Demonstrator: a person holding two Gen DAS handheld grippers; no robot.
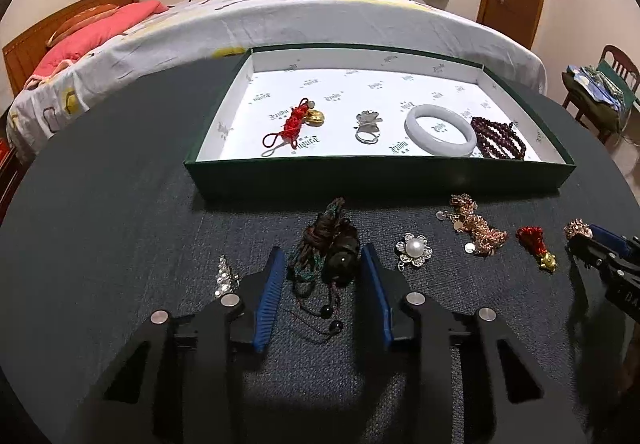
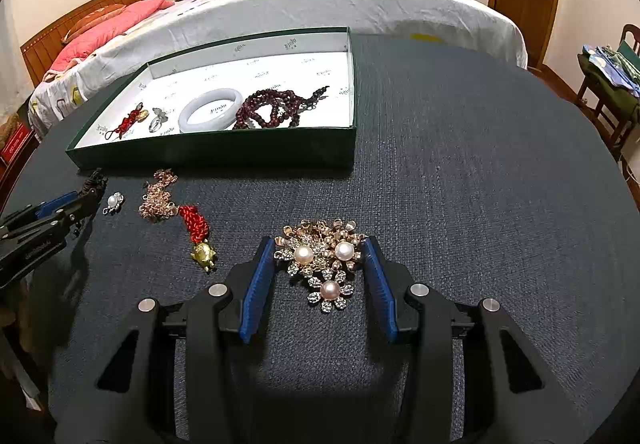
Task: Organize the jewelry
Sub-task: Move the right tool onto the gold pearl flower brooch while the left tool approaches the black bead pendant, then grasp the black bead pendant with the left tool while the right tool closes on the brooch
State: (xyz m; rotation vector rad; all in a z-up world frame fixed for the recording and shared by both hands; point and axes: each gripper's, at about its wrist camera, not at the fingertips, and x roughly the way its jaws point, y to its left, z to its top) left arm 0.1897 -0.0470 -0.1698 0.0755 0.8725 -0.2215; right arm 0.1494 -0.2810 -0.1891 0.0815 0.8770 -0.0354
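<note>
We see a round table point(image 1: 100, 204) with a dark woven cover, and a shallow green box point(image 1: 376, 176) near its far edge; its white lining is printed all over with a small repeated logo in gothic letters, too small for us to read with certainty. In the box, along the near wall, lie a red knotted charm point(image 1: 294, 122), a silver ring point(image 1: 367, 128), a pale jade bangle point(image 1: 440, 130) and a dark red bead strand point(image 1: 498, 138).

In the left wrist view the left gripper point(image 1: 324, 260) brackets a dark cord necklace point(image 1: 328, 248) with black beads; the right blue pad point(image 1: 370, 272) touches the bundle, but we cannot tell whether the other pad presses on it too. Just left of it lies a crystal piece point(image 1: 225, 276), which the right view does not show. To its right, along the near wall of the box, sit a small pearl flower brooch point(image 1: 414, 250), a rose-gold chain point(image 1: 476, 230) and a red tassel with a gold charm point(image 1: 538, 246).

The right wrist view alone shows fully what the right gripper point(image 2: 320, 264) stands around: a cluster of pearl brooches point(image 2: 322, 256), gold and crystal, between its pads, which sit right at the cluster's edges; we cannot tell whether they press. White lettering on the left gripper's body point(image 2: 38, 246) is unreadable there
</note>
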